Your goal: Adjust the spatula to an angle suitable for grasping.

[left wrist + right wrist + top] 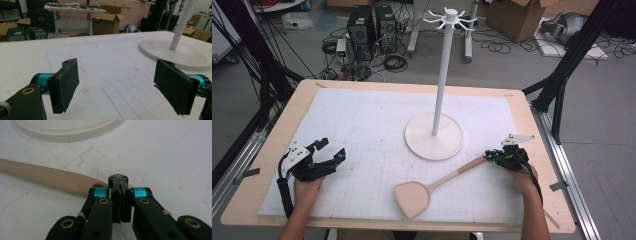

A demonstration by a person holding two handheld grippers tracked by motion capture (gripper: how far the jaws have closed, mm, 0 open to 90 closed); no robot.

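Beige spatula lies whole from above; close up, the right hand-held gripper, pressed together, hides its tip.

The spatula lies on the mat before the stand, between both tongs.

We see a white stand upright on its round base on the white mat covering the table. On the floor behind lie computer towers, cables and a cardboard box.
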